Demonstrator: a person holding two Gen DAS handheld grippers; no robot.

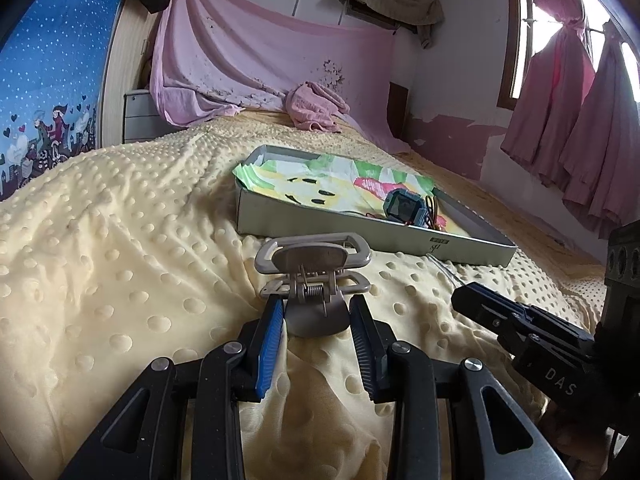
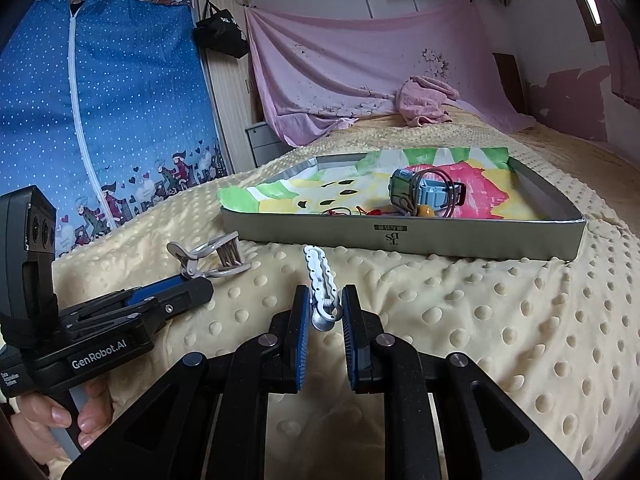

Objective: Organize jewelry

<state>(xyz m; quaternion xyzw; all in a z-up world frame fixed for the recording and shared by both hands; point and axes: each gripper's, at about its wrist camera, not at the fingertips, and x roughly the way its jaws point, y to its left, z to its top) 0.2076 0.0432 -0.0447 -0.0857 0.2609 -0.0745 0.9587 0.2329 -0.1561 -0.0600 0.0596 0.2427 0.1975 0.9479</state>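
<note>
A beige claw hair clip point(image 1: 312, 276) lies on the yellow dotted blanket, its handle end between the fingers of my left gripper point(image 1: 316, 316), whose jaws stand around it and touch it. It also shows in the right wrist view point(image 2: 216, 258). A white hair clip point(image 2: 320, 280) lies on the blanket with its spring end between the fingers of my right gripper point(image 2: 324, 312), which is closed on it. The grey tray point(image 2: 400, 236) beyond holds a blue watch point(image 2: 416, 192), a red string and a colourful cloth liner.
The tray point(image 1: 360, 232) sits mid-bed on the yellow blanket point(image 1: 120, 260). A pink towel point(image 1: 316, 108) lies at the bed's far end. A blue dotted wardrobe cover point(image 2: 120, 120) stands on the left. Pink curtains point(image 1: 580, 128) hang on the right.
</note>
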